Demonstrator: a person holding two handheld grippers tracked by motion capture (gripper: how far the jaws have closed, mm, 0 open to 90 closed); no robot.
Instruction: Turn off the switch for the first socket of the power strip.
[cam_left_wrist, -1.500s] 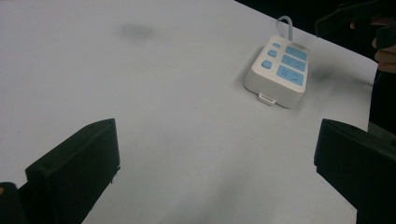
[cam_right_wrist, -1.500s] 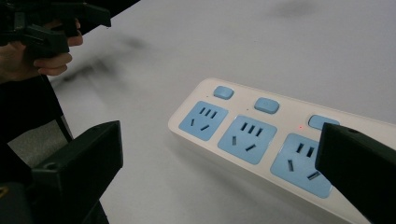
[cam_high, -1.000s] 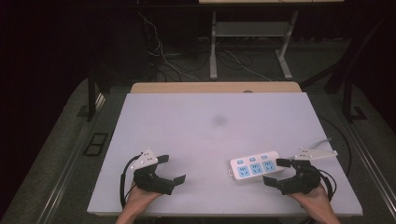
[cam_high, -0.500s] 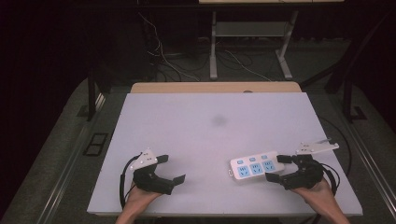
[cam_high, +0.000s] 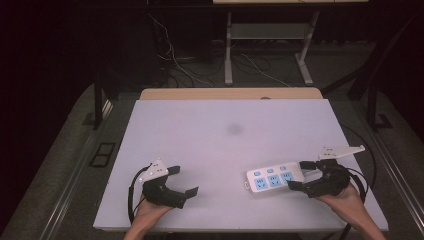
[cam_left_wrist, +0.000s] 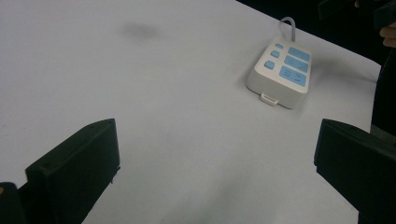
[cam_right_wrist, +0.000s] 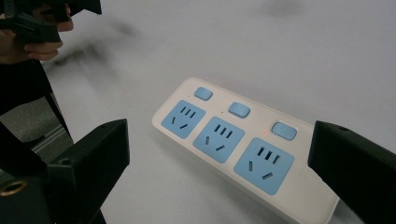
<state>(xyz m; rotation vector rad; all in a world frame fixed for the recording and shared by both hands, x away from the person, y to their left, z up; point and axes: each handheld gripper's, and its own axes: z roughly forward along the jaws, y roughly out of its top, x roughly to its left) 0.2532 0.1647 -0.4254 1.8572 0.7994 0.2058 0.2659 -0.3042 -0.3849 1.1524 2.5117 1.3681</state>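
A white power strip (cam_high: 274, 179) with three blue sockets and three blue buttons lies flat on the white table (cam_high: 220, 140), front right. My right gripper (cam_high: 300, 175) stands open just right of it, jaws on either side of its right end without touching. From the right gripper view the power strip (cam_right_wrist: 233, 140) lies between the spread jaws, a small red light lit by one button. My left gripper (cam_high: 184, 181) rests open at the front left, nothing between its jaws. The left gripper view has the power strip (cam_left_wrist: 281, 78) farther off, its cable curling behind.
A faint dark smudge (cam_high: 234, 129) marks the table's middle. A wooden board (cam_high: 230, 93) lines the far edge. Cables and metal stand legs (cam_high: 229, 55) sit on the dark floor behind. The person's other hand and gripper (cam_right_wrist: 32, 23) appear at the right gripper view's top left.
My right gripper has drifted slightly right and back from the power strip's end. The left gripper and the strip have stayed put.
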